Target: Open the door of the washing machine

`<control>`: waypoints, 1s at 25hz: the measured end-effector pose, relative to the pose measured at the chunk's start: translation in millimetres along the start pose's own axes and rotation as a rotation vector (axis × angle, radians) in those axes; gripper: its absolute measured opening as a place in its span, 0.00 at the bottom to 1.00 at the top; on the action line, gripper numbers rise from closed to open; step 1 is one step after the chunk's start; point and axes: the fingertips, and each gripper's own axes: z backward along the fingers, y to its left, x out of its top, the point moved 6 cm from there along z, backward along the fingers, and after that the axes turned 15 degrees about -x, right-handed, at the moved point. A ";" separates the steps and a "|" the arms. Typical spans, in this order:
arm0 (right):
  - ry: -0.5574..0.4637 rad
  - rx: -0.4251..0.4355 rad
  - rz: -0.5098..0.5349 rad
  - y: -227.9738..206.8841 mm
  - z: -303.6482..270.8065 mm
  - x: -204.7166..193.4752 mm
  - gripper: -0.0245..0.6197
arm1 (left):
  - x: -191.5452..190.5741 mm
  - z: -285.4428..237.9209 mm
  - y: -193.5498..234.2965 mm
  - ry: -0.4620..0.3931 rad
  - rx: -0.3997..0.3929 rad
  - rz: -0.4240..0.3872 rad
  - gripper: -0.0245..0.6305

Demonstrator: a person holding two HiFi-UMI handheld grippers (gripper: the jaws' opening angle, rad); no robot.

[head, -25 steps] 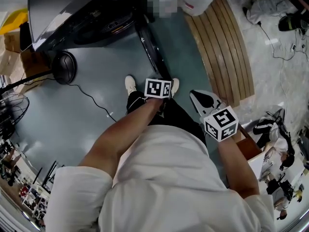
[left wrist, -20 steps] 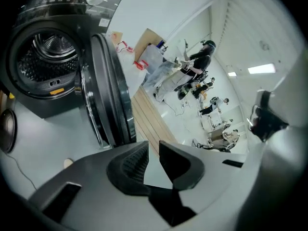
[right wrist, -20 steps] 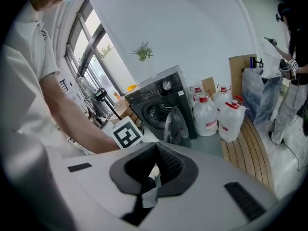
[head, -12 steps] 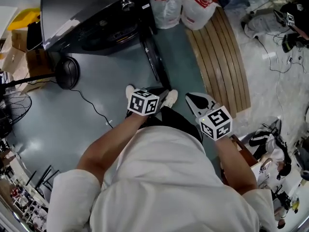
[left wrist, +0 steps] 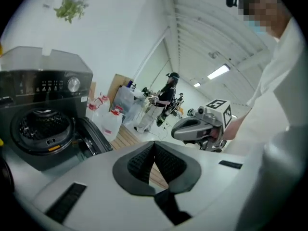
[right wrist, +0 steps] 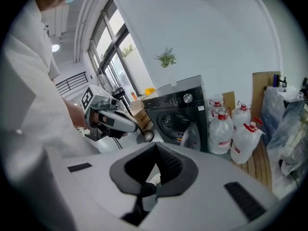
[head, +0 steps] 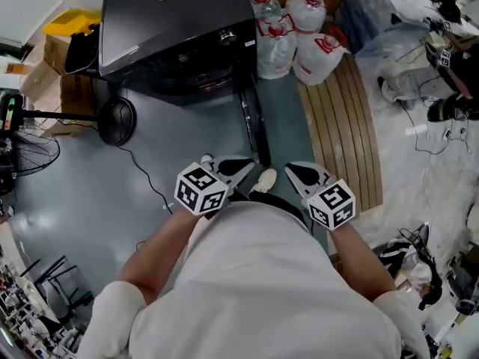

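Note:
The black washing machine stands at the top of the head view, its round door swung out edge-on toward me. The drum shows open in the left gripper view, with the door hanging to its right. My left gripper is shut on nothing, a short way back from the door's outer edge. My right gripper is level with it to the right, also shut and empty. The right gripper view shows the machine, its open door and the left gripper.
Several big water jugs stand right of the machine. A slatted wooden platform runs along the right. A floor fan with its cable and cardboard boxes lie left. A person stands far off.
Both grippers have drawn back from the door toward my body, the left one most. The machine now sits farther away in the head view. The door stays open throughout.

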 end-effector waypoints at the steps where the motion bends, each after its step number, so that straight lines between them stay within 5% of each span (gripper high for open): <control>1: -0.003 0.010 0.014 2.3 0.7 4.1 0.05 | 3.9 6.4 -6.6 -0.005 0.002 -0.021 0.06; 7: -0.028 0.075 0.071 22.1 -3.1 22.4 0.05 | 7.3 40.5 -26.6 -0.057 0.039 -0.042 0.06; 13: -0.030 0.121 0.109 36.2 -7.7 34.7 0.05 | 12.2 58.1 -31.6 -0.157 0.059 0.017 0.06; 25: -0.061 0.127 0.125 37.6 -8.0 47.5 0.05 | 12.0 67.3 -31.5 -0.155 0.107 -0.025 0.06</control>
